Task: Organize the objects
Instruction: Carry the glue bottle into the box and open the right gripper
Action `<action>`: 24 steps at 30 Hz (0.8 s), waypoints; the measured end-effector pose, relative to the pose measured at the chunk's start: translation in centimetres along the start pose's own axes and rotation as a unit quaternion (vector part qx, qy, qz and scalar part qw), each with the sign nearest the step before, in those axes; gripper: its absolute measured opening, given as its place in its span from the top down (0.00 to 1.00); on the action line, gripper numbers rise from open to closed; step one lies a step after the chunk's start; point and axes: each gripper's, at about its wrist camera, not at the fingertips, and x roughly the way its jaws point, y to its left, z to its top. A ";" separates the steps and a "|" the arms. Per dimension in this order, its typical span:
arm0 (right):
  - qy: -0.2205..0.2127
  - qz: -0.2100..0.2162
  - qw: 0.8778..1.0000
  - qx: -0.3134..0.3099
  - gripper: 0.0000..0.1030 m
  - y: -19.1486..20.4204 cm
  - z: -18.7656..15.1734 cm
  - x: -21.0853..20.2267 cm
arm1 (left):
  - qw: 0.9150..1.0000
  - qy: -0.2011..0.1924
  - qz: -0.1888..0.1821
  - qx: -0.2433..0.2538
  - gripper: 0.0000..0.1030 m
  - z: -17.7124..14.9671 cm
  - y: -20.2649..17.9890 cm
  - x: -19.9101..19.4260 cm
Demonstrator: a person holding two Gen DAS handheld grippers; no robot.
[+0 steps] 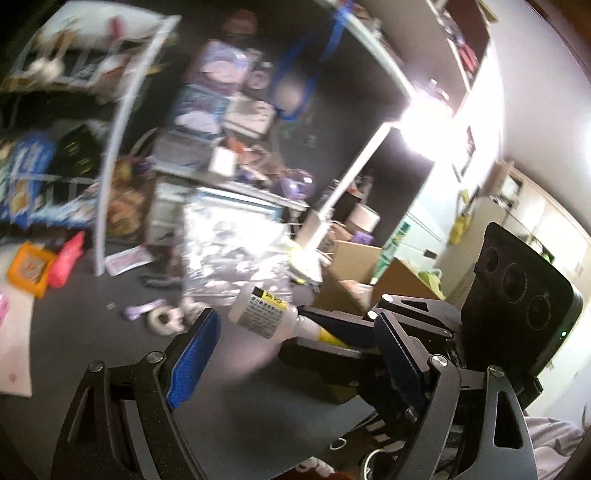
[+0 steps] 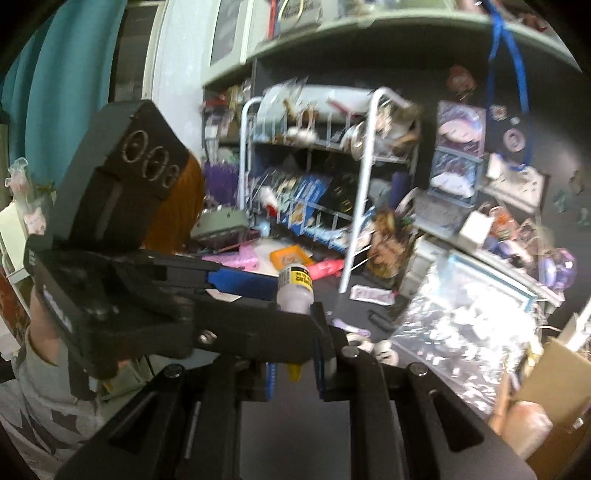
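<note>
While the left tool point(image 1: 291, 354) hangs with its blue pads spread apart over the dark surface point(image 1: 110, 332), the right tool point(image 2: 295, 363) crosses in front of it, clamped on the yellow-capped end of a small glue bottle point(image 1: 264, 312) held above that surface. Around lie tape rolls point(image 1: 164, 321), a crinkled silver bag point(image 1: 232, 251) and a white wire rack point(image 2: 354, 177).

Cluttered home hobby room: dark desk point(image 1: 240, 406), white wire rack point(image 2: 362, 177), shelf point(image 2: 369, 33), cardboard boxes point(image 1: 354, 258).
</note>
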 end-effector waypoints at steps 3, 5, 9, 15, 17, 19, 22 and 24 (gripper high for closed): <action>-0.014 -0.017 1.000 0.009 0.87 -1.2 -0.4 -2.3 | 1.000 0.009 -0.012 0.022 0.29 0.9 -2.5 1.5; -0.021 -0.027 0.999 0.019 0.87 -2.3 -0.9 -3.9 | 0.999 0.016 -0.018 0.035 0.30 1.4 -3.9 2.7; -0.032 -0.051 0.997 0.039 0.87 -4.5 -1.7 -6.3 | 0.997 0.033 -0.035 0.057 0.30 2.2 -6.7 5.6; -0.037 -0.082 0.993 0.076 0.87 -8.3 -3.5 -9.7 | 0.993 0.064 -0.057 0.083 0.30 3.1 -10.1 10.2; -0.036 -0.092 0.991 0.088 0.87 -9.5 -4.1 -10.5 | 0.991 0.075 -0.066 0.087 0.30 3.3 -10.9 11.7; -0.033 -0.101 0.989 0.100 0.87 -10.9 -4.7 -11.3 | 0.989 0.087 -0.073 0.093 0.30 3.5 -11.7 13.1; -0.026 -0.108 0.987 0.115 0.87 -12.5 -5.5 -12.1 | 0.986 0.104 -0.075 0.104 0.30 3.7 -12.8 15.1; -0.020 -0.112 0.986 0.123 0.87 -13.3 -6.0 -12.4 | 0.985 0.113 -0.076 0.107 0.30 3.7 -13.1 15.9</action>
